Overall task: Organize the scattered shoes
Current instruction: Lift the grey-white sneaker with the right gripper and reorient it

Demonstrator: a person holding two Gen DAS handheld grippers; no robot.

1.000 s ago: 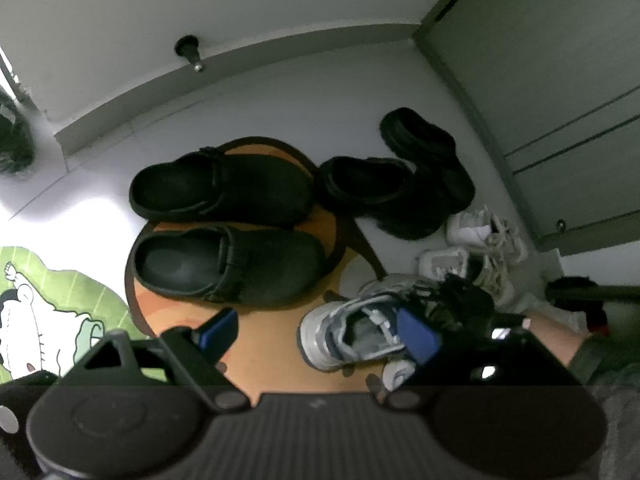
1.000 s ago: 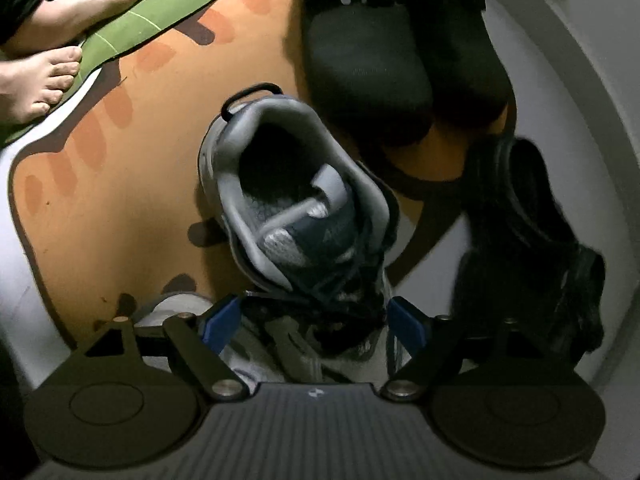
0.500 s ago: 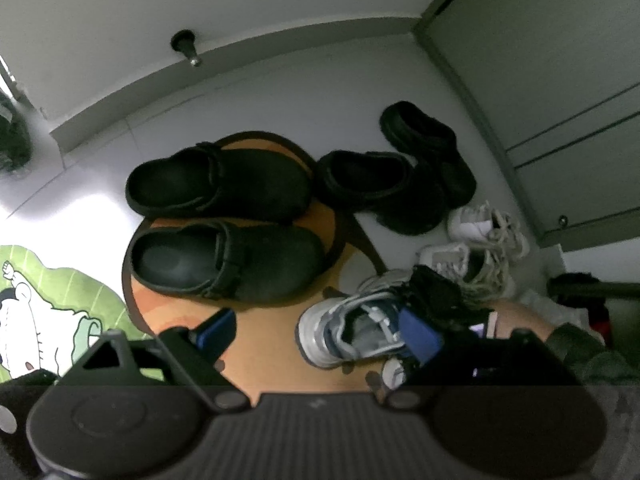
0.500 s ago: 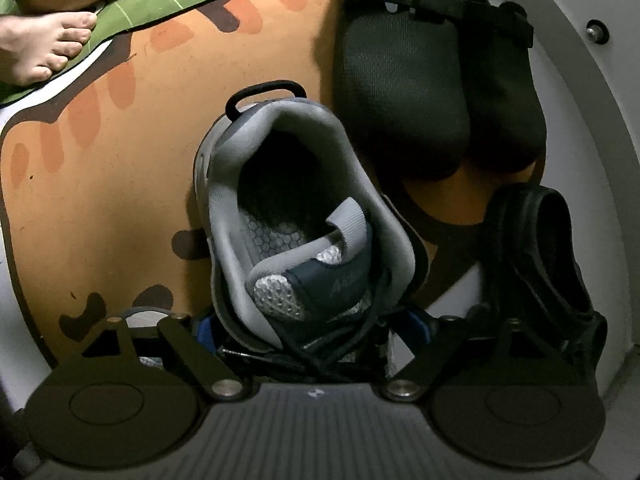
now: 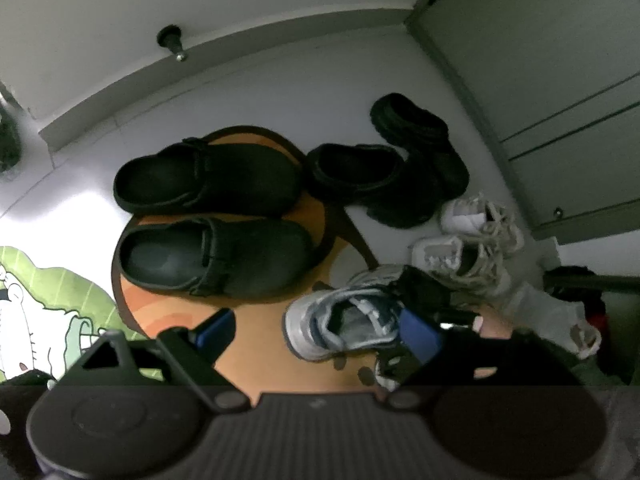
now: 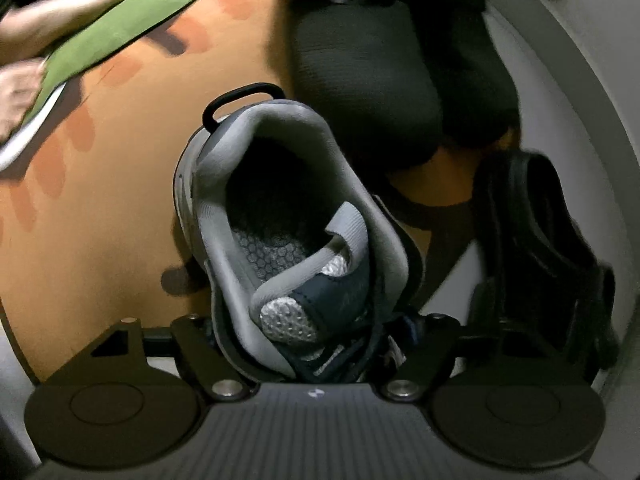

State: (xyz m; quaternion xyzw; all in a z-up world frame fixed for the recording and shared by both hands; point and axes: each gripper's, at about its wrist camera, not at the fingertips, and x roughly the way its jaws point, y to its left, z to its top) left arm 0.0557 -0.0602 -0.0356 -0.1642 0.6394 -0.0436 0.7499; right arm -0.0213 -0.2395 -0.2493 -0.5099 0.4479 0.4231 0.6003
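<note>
A grey-and-navy sneaker (image 6: 280, 200) lies on the orange mat (image 6: 100, 200), heel away from me. My right gripper (image 6: 312, 328) straddles its laced forefoot and its jaws are closing, both fingers tight against the shoe's sides; the pads are hidden. In the left wrist view the same sneaker (image 5: 340, 316) shows with the right gripper and a hand (image 5: 488, 324) on its toe end. My left gripper (image 5: 318, 332) hangs open above the mat, holding nothing. A pair of black clogs (image 5: 208, 176) sits side by side on the mat.
Two more black shoes (image 5: 356, 172) lie at the mat's edge, with a white sneaker pair (image 5: 472, 216) by the grey cabinet (image 5: 560, 80). A wall door stop (image 5: 170, 38) is beyond the clogs. Bare feet (image 6: 24, 92) stand on the mat's green part.
My right gripper came down over the sneaker and its fingers closed in against the shoe's sides. The left gripper stayed put.
</note>
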